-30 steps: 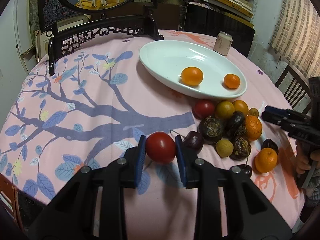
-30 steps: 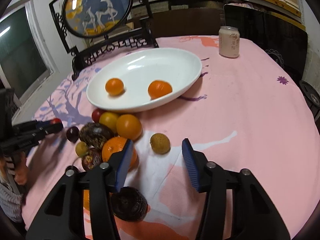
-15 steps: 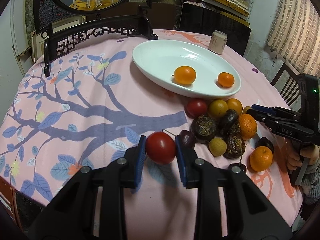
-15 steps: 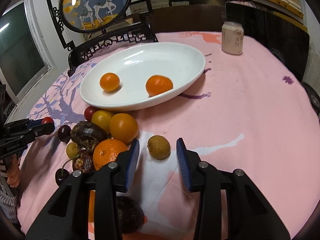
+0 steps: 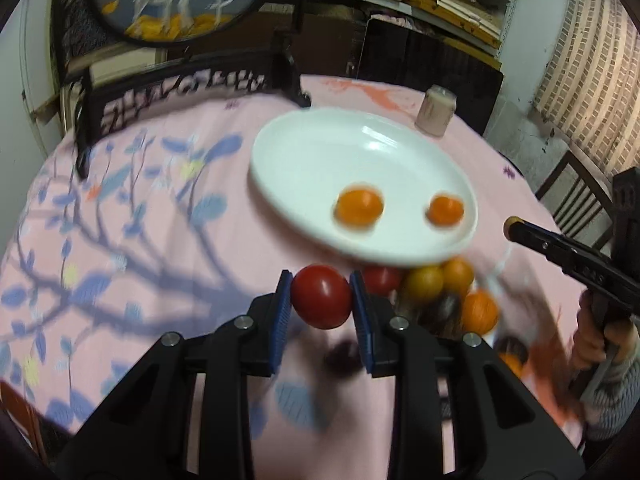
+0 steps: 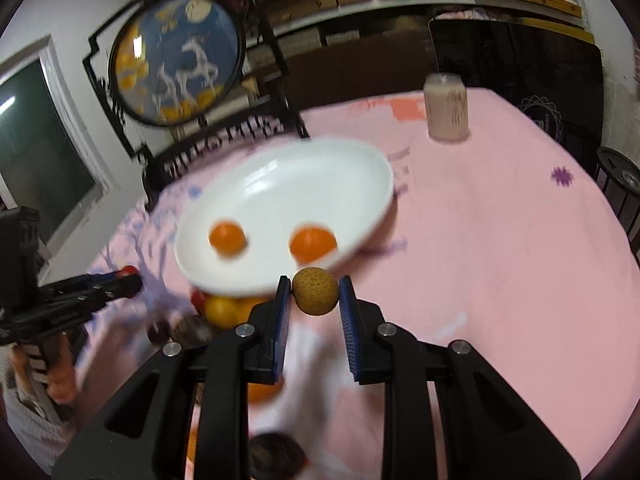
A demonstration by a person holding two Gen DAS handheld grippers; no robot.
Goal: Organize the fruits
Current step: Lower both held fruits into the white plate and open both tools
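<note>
Left wrist view: left hand-held gripper (image 5: 321,296) level above table (image 5: 160,208), pads clamped on red tomato (image 5: 321,296); white plate (image 5: 312,160) just ahead, fruit pile (image 5: 440,292) ahead-right.

Right wrist view: right hand-held gripper (image 6: 314,291) raised, clamped on tan round fruit (image 6: 314,291), plate rim directly ahead.

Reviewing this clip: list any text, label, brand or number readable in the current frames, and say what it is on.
No text can be read in either view.
Pale can: dark print on its side, too blurred to read.
Right gripper: small marks on its body, too blurred to read.
Left gripper: no lettering legible on its body.
Books on the shelf: spines show no legible titles.
Round deer panel: picture only, no words.
</note>
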